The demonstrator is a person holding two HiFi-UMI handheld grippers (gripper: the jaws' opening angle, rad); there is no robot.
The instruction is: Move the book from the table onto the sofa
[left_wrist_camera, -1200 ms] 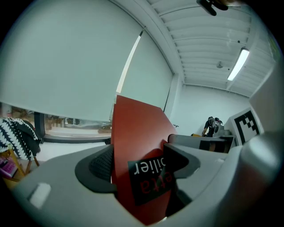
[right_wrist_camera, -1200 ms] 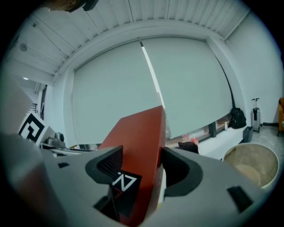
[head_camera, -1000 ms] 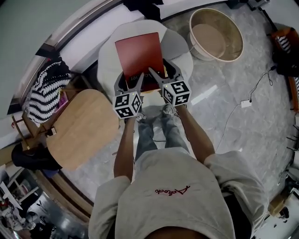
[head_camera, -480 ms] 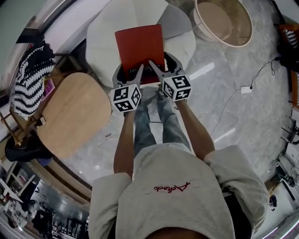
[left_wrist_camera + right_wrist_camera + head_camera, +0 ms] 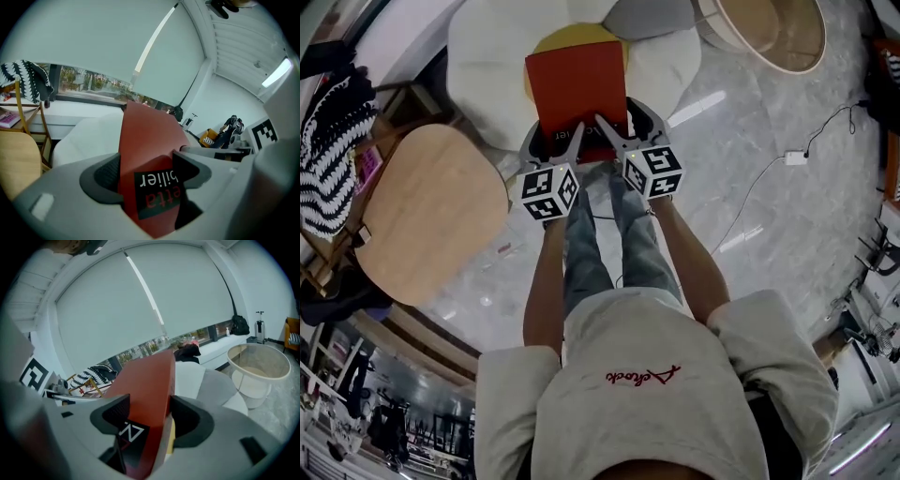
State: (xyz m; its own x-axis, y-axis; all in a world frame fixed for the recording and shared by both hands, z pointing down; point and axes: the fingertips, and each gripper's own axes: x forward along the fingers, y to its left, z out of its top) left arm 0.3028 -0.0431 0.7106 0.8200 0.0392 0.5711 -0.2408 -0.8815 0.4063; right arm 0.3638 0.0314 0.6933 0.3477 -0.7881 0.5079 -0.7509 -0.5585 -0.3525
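Both grippers hold the red book over the white sofa.

The left gripper (image 5: 555, 139) has its two jaws closed on the near edge of the flat red hardcover book (image 5: 577, 89), and the right gripper (image 5: 626, 127) is clamped on the same edge just beside it. In each gripper view the dark jaw pads press on both faces of the book, at a black label with white and red letters. In the head view the book lies over the front part of the rounded white sofa (image 5: 483, 56) and covers most of a yellow cushion (image 5: 558, 39); I cannot tell if it touches them. A grey cushion (image 5: 647, 14) lies behind it. The round light wooden table (image 5: 427, 211) stands to the left, near the sofa. A round beige tub (image 5: 769, 33) stands to the right on the grey marble floor (image 5: 769, 216).
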